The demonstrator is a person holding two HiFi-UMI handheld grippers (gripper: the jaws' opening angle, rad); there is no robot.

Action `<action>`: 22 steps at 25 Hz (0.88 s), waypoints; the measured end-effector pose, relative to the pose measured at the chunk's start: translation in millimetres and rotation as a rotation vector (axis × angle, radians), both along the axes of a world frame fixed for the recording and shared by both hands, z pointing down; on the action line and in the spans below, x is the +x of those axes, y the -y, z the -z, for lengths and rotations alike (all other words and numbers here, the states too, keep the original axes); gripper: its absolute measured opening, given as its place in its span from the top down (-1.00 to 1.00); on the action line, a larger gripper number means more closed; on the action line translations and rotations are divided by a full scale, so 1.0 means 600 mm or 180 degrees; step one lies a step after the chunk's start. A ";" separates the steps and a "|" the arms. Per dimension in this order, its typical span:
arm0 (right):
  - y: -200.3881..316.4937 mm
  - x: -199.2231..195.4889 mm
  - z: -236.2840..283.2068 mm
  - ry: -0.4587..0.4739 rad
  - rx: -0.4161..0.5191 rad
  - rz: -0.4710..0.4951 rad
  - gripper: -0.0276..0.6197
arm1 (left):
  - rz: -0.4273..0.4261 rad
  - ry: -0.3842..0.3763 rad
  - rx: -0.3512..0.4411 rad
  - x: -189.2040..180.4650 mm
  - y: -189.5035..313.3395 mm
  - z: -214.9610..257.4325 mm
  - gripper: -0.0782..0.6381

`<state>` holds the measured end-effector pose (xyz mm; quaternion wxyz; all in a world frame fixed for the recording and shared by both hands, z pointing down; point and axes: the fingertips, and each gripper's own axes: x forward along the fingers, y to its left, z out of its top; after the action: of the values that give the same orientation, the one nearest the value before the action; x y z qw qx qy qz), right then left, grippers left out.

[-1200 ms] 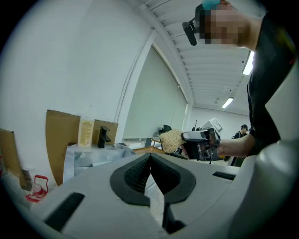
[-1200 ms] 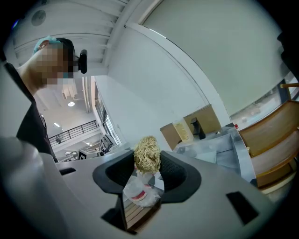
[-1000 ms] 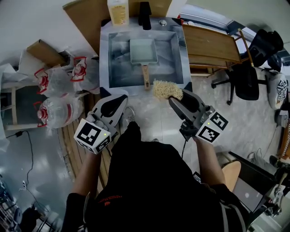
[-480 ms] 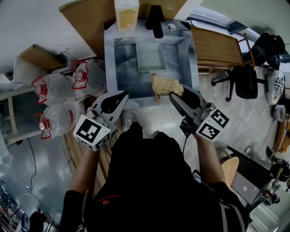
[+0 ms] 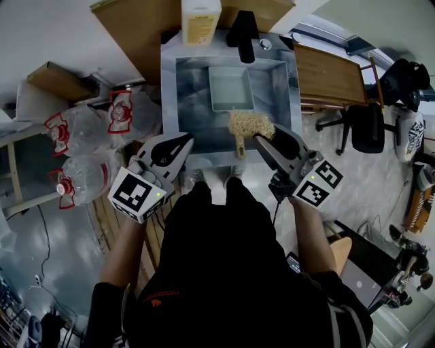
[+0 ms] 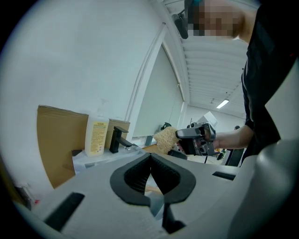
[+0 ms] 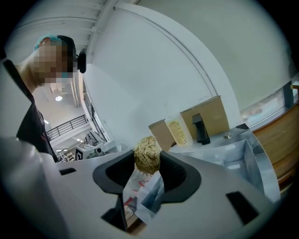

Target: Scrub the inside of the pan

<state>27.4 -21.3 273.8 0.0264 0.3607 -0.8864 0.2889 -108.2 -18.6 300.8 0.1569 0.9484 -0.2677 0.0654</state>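
A pale rectangular pan [image 5: 230, 87] lies in the steel sink [image 5: 192, 102]. Its wooden handle [image 5: 238, 145] points toward me. My right gripper [image 5: 262, 140] is shut on a tan fibrous scrubber [image 5: 250, 124], which hovers over the handle just short of the pan. The right gripper view shows the scrubber [image 7: 147, 155] pinched between the jaws of the right gripper [image 7: 147, 163]. My left gripper [image 5: 182, 141] is at the sink's front left corner. It is shut and holds nothing, and in its own view the left gripper [image 6: 150, 157] has its pads meeting.
A yellow soap bottle [image 5: 200, 19] and a black faucet [image 5: 242, 30] stand behind the sink. Bagged plastic bottles [image 5: 85, 129] lie on the floor at left. At right are a wooden table [image 5: 333, 75] and an office chair [image 5: 367, 126].
The person has stepped closer to the sink. The right gripper carried the scrubber from in front of the sink's edge to over the pan handle. The left gripper stayed shut.
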 end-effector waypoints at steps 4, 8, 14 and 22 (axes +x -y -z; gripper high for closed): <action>0.021 0.007 -0.006 0.0004 -0.0008 0.0045 0.39 | 0.0027 0.0011 -0.0013 0.009 0.013 -0.006 0.73; 0.040 0.022 -0.017 -0.0007 -0.0012 0.0118 0.39 | 0.0135 0.0036 -0.0140 0.024 0.022 -0.009 0.73; 0.077 0.056 -0.040 0.0003 -0.0069 0.0283 0.39 | 0.0320 0.0111 -0.0242 0.057 0.042 -0.031 0.73; 0.134 0.098 -0.064 0.0022 -0.0111 0.0589 0.39 | 0.0567 0.0195 -0.0313 0.107 0.074 -0.048 0.73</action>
<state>86.2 -101.7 312.4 0.0563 0.2758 -0.9108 0.3019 -43.8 -62.9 329.5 0.2001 0.9096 -0.3520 0.0933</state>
